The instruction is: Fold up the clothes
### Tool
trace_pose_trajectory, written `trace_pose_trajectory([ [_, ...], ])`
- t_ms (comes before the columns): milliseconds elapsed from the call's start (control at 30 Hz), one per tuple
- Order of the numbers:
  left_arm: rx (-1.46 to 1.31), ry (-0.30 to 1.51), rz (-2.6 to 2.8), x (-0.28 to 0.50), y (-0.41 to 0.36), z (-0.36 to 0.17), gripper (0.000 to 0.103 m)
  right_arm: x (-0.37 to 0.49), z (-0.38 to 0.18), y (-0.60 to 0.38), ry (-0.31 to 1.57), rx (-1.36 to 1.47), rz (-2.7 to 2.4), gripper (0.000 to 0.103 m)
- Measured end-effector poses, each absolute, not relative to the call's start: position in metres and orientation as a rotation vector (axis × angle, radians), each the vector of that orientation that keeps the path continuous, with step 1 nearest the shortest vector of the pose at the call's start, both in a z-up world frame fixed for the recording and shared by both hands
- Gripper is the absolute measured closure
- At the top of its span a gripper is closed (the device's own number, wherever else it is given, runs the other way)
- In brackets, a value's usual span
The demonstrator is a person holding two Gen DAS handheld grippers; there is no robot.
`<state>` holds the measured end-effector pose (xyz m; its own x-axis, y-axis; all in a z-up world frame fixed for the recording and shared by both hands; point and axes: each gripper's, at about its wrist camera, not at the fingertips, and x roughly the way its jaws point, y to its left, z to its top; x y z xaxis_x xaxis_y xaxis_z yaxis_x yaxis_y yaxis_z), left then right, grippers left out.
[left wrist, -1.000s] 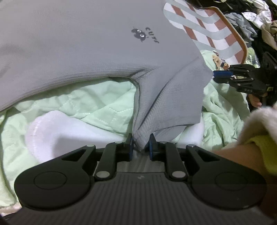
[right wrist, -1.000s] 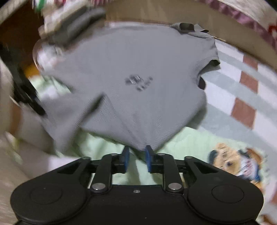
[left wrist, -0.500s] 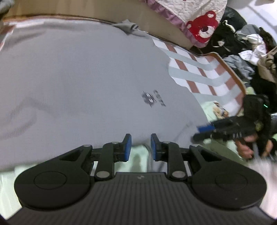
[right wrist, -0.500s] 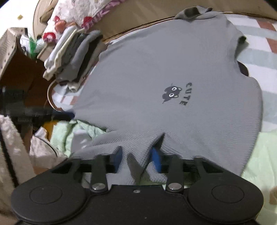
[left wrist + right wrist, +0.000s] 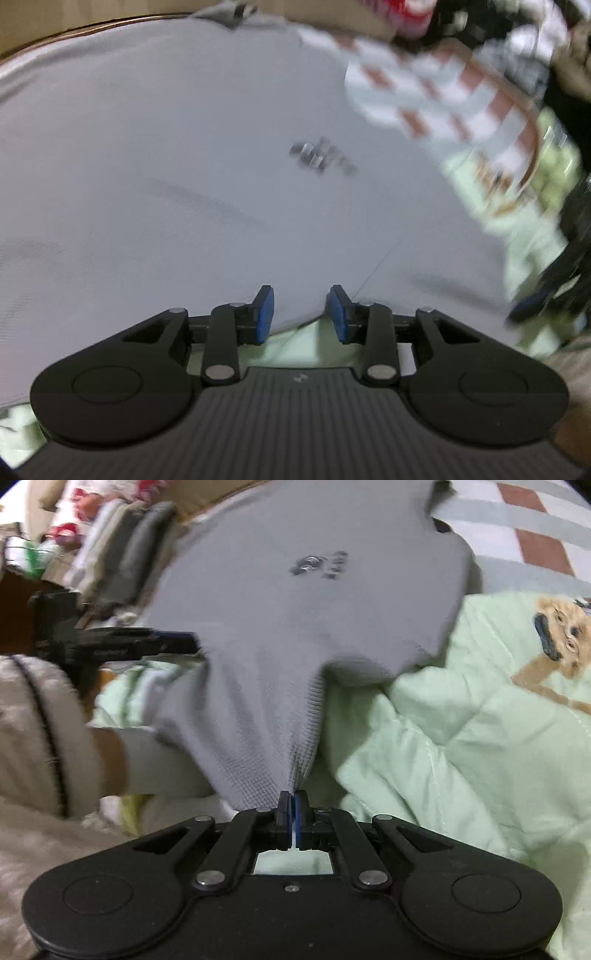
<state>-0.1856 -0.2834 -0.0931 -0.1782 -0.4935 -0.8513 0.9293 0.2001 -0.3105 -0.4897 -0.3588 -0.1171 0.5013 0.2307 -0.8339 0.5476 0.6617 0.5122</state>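
Bedding lay everywhere: a pale green quilt (image 5: 461,738) with a striped blanket (image 5: 532,528) beyond. On them the grey T-shirt (image 5: 295,602) lay spread flat and unfolded, every fold apparently left to make, collar at the far end, hem nearest, long axis running away from the person. The right hand-held gripper (image 5: 294,812) pinched its near edge; the left hand-held gripper (image 5: 301,314) gaped wide over the hem.

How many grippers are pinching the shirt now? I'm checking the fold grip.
1. The right gripper is shut on the grey shirt hem. The left gripper is open at its edge.
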Motion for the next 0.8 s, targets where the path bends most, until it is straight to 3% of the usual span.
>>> trace_pose_trajectory([
  [167, 0.539, 1.071, -1.377, -0.175, -0.277, -0.081, 0.067, -0.469, -0.063, -0.386, 1.025, 0.668, -0.366, 0.090],
  [200, 0.526, 1.054, -1.376, -0.168, -0.277, -0.076, 0.065, -0.465, -0.051, -0.396, 1.009, 0.629, -0.404, 0.086],
  [267, 0.504, 1.014, -1.360, -0.151, -0.285, -0.069, 0.062, -0.454, -0.031, -0.419, 0.956, 0.561, -0.473, 0.068],
  [367, 0.473, 0.947, -1.320, -0.123, -0.307, -0.062, 0.061, -0.429, -0.016, -0.460, 0.863, 0.443, -0.546, 0.065],
  [567, 0.453, 0.778, -1.248, -0.072, -0.356, -0.054, 0.055, -0.357, -0.065, -0.554, 0.798, 0.252, -0.627, 0.058],
  [800, 0.529, 0.652, -1.280, -0.050, -0.440, -0.070, 0.048, -0.323, -0.145, -0.641, 0.787, 0.447, -0.673, 0.058],
])
